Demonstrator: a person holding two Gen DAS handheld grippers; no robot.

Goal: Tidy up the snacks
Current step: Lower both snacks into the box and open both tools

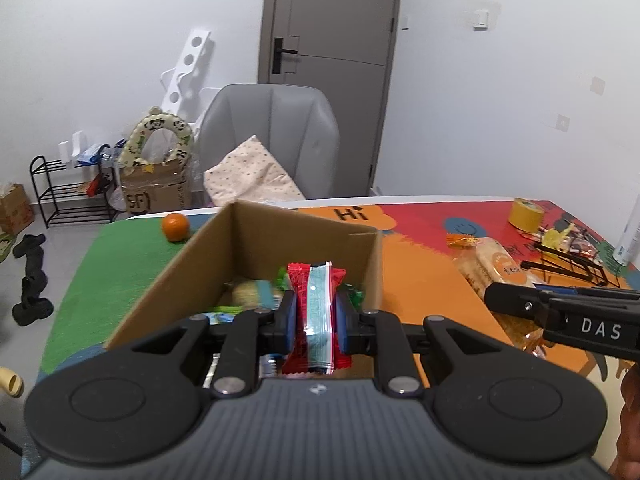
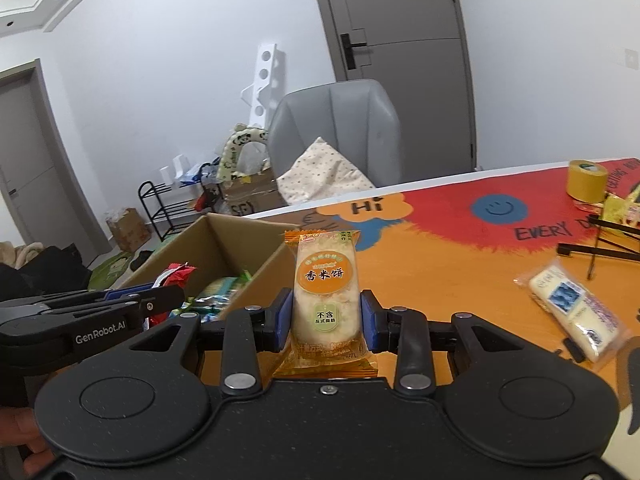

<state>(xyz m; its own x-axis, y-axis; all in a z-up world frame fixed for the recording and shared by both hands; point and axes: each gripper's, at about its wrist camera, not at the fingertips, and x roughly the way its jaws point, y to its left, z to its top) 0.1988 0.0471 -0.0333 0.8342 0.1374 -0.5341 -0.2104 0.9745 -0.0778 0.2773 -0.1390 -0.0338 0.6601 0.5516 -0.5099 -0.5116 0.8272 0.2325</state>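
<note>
My left gripper (image 1: 316, 314) is shut on a red and pale-blue snack packet (image 1: 316, 300) and holds it upright over the open cardboard box (image 1: 256, 236), which has several snack packets inside. My right gripper (image 2: 326, 316) is shut on an orange rice cracker packet (image 2: 326, 288), held above the table to the right of the box (image 2: 224, 232). The right gripper also shows in the left wrist view (image 1: 520, 304) with the cracker packet (image 1: 492, 268). The left gripper shows at the left of the right wrist view (image 2: 160, 298).
A white-wrapped snack (image 2: 572, 312) lies on the colourful table mat at the right. A yellow tape roll (image 1: 526, 214), a black wire rack (image 1: 568, 268) and a tangerine (image 1: 175, 227) are on the table. A grey chair (image 1: 272, 136) stands behind.
</note>
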